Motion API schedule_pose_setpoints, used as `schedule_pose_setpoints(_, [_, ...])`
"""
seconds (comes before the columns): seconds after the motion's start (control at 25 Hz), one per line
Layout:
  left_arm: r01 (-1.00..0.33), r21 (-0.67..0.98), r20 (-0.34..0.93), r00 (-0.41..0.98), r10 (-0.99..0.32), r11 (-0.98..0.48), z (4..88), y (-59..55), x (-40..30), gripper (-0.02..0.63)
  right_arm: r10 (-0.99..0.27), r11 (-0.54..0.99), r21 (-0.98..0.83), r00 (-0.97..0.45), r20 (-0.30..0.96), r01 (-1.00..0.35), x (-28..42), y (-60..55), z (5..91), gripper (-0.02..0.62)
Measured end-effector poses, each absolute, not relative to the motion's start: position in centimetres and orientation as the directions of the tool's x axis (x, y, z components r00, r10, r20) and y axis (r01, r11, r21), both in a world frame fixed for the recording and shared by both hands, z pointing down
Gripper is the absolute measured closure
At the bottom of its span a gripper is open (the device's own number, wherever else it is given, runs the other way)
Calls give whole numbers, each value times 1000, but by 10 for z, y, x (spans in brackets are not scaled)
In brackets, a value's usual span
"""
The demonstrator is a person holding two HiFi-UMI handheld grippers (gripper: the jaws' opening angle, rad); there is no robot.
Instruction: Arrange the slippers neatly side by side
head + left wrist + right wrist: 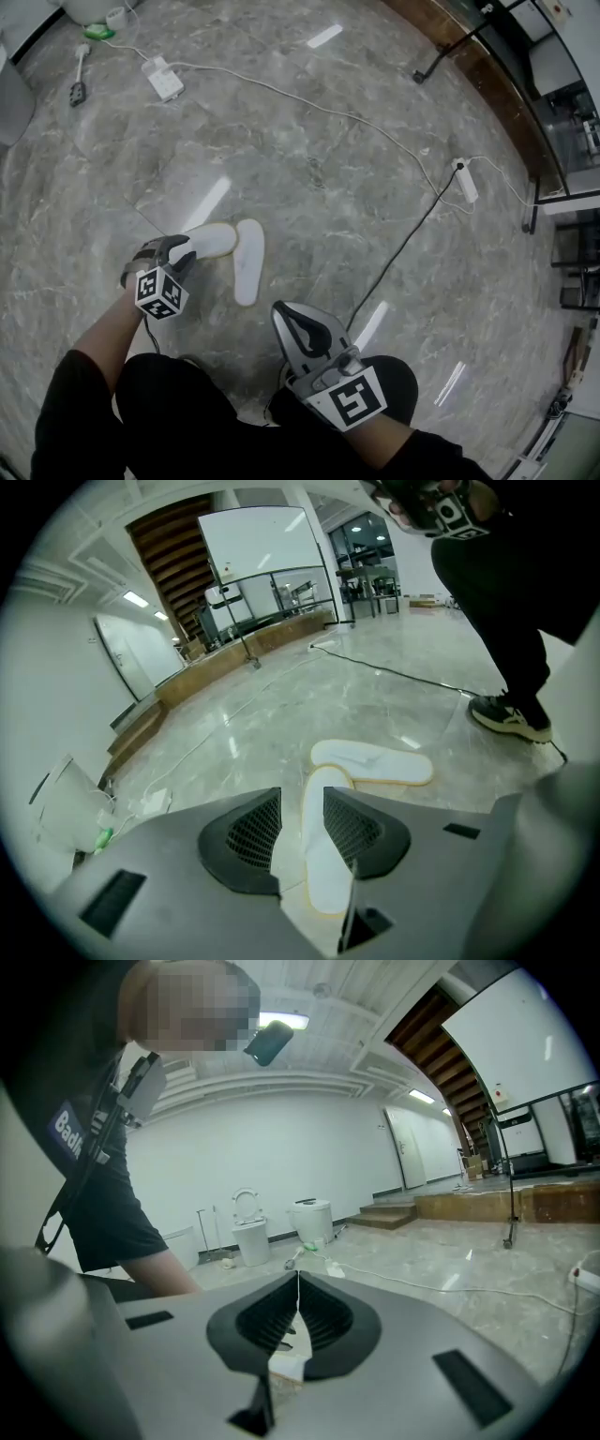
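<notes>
Right gripper [281, 317] hangs clenched and empty by the knees. Left gripper [302, 808] is released, its jaws straddling the near slipper [323, 874] on the floor [328, 169]. That slipper meets the far slipper [375, 764] at an angle. Both look thin, light and floppy, so pinch the rim near the heel

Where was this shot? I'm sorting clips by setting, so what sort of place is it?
Probably a big indoor hall or office-style workspace, not a home: a polished grey stone floor, power strips lying loose on it, and a large whiteboard above glass partitions.
</notes>
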State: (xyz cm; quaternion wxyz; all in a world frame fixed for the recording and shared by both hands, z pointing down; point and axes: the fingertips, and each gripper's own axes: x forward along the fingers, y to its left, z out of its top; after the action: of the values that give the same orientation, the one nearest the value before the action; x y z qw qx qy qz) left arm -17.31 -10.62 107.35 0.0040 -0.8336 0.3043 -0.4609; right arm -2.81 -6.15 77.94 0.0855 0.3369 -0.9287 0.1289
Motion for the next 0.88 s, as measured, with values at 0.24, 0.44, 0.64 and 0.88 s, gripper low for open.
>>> schedule_pose_setpoints(0.24, [-352, -248, 835, 394, -383, -903, 1140, -107, -177, 491, -600, 752, -147, -759, 251, -643, -19, -60, 802, 597])
schedule_pose_setpoints(0.44, [-284, -238, 883, 334, -329, -929, 1178, -115, -185, 491, -620, 725, -145, -729, 289, -674, -5, -54, 820, 597])
schedule_pose_setpoints(0.64, [-218, -196, 918, 301, -257, -956, 1206, -118, -184, 492, -623, 716, -168, -729, 285, -677, -4, -51, 820, 597])
schedule_pose_setpoints(0.88, [-257, -141, 949, 241, -205, -956, 1205, -121, -177, 586, -621, 717, -217, -748, 234, -663, -13, -54, 806, 597])
